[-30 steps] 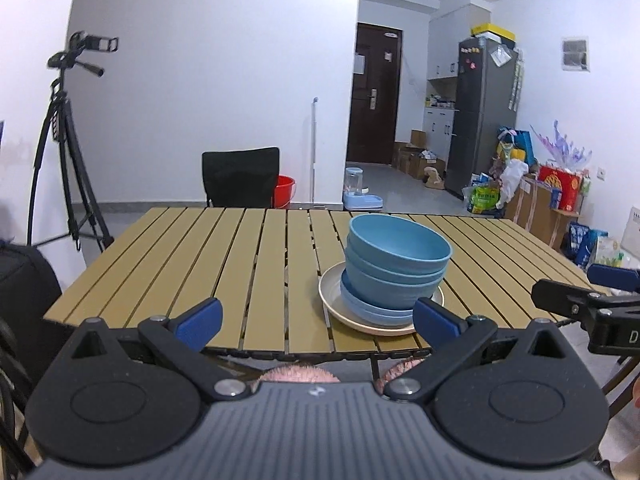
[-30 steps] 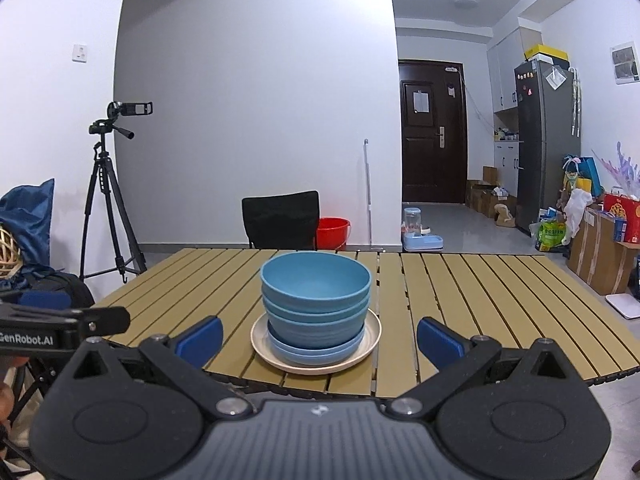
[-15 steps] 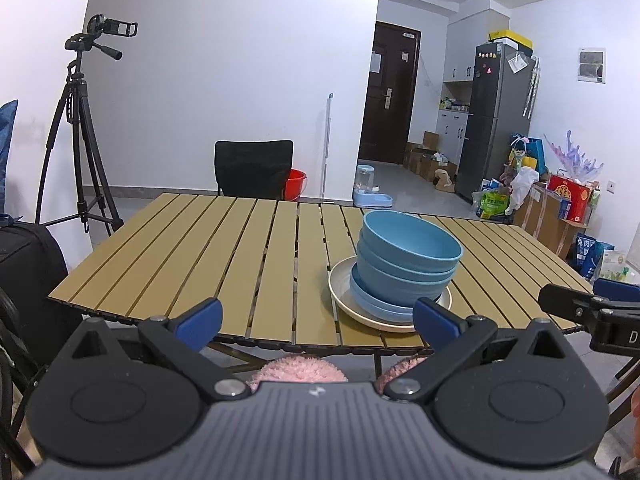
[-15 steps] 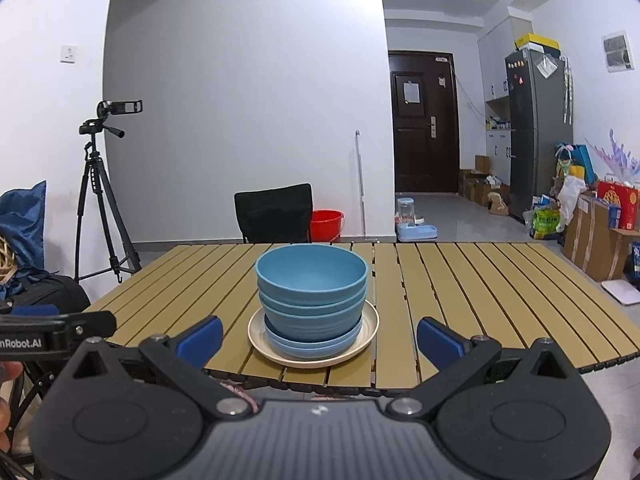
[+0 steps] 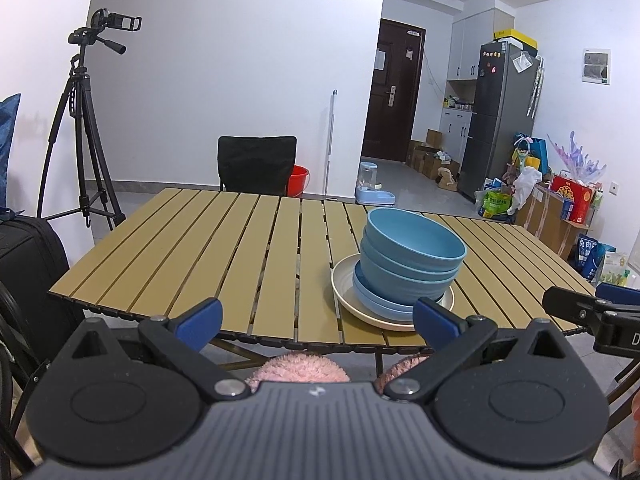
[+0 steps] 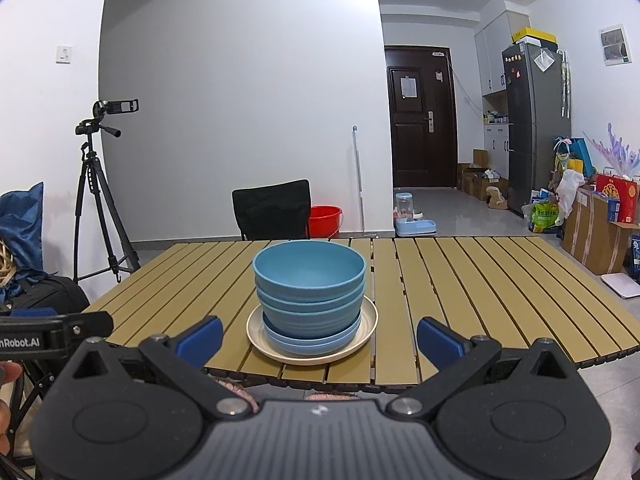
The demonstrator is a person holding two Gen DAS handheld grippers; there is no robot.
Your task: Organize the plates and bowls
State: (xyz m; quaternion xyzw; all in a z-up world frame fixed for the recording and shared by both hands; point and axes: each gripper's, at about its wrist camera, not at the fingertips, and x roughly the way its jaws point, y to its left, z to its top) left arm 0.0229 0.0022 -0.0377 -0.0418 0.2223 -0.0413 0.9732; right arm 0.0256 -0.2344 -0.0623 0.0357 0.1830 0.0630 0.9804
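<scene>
A stack of blue bowls sits on a blue plate, which rests on a cream plate near the front edge of the slatted wooden table. The same stack of bowls and cream plate show in the right wrist view. My left gripper is open and empty, held off the table's front edge, left of the stack. My right gripper is open and empty, held off the front edge facing the stack. Each gripper shows at the edge of the other's view.
A black chair stands behind the table with a red bucket beside it. A camera tripod stands at the left. A fridge, boxes and bags line the right wall. A black suitcase is at the left.
Both grippers have pulled back and slightly up from the table; the stack looks a little farther off. The stack has not moved.
</scene>
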